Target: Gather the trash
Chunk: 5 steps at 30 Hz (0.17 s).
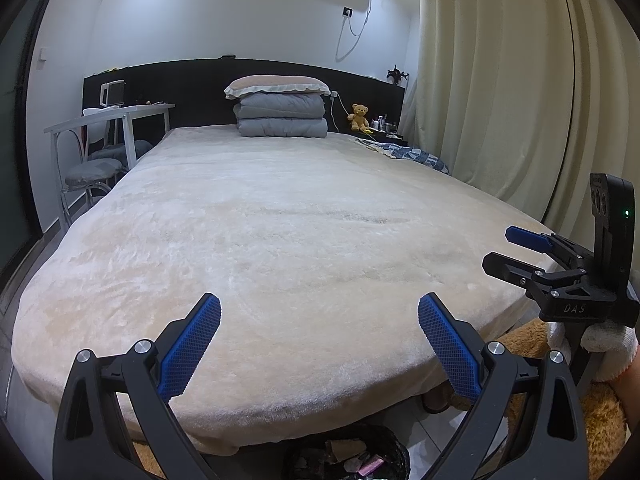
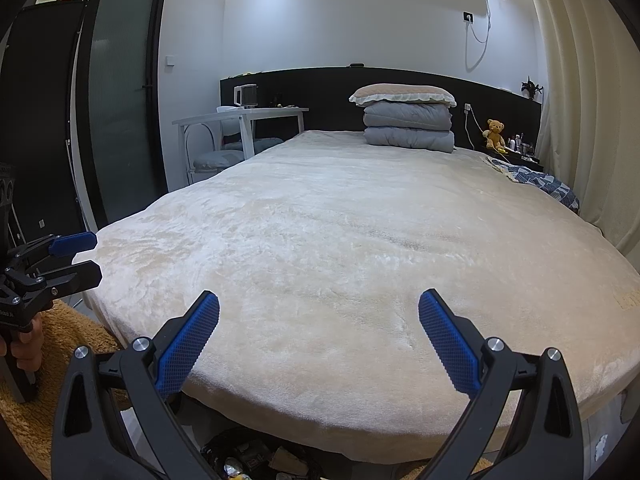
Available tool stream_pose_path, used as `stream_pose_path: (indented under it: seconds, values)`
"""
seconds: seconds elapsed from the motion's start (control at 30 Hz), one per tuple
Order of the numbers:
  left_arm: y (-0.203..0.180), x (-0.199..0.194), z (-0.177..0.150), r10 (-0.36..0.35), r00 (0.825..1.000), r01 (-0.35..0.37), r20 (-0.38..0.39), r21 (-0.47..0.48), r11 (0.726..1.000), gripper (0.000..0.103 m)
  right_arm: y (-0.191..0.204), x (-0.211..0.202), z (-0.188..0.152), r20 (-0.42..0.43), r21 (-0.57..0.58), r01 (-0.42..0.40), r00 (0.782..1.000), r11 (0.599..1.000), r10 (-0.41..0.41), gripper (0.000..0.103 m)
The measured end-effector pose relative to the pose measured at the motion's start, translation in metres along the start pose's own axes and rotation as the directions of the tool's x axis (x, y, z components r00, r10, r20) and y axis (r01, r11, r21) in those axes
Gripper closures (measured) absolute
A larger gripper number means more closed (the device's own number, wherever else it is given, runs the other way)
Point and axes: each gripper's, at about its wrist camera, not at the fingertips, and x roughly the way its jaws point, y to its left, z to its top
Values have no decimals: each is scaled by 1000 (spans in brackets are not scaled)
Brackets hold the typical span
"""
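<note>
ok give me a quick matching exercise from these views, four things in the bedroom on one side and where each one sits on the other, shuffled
Things:
1. pillow
2. teddy bear
3. trash bin
4. patterned blue cloth

Places:
A. on the floor at the foot of the bed
B. on top of the folded grey quilt
C. at the bed's far right edge, near the curtain
D. on the nightstand beside the headboard

Pairs: 1-B, 2-D, 3-A, 4-C
</note>
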Motion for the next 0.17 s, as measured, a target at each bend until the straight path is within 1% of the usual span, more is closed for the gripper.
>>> stream_pose_path:
  seconds: [0.17]
  values:
    - [-1, 2, 1, 0, 1000, 0, -5, 5, 1000, 7, 0, 0, 0, 3, -3, -3, 1000, 1000, 3, 4]
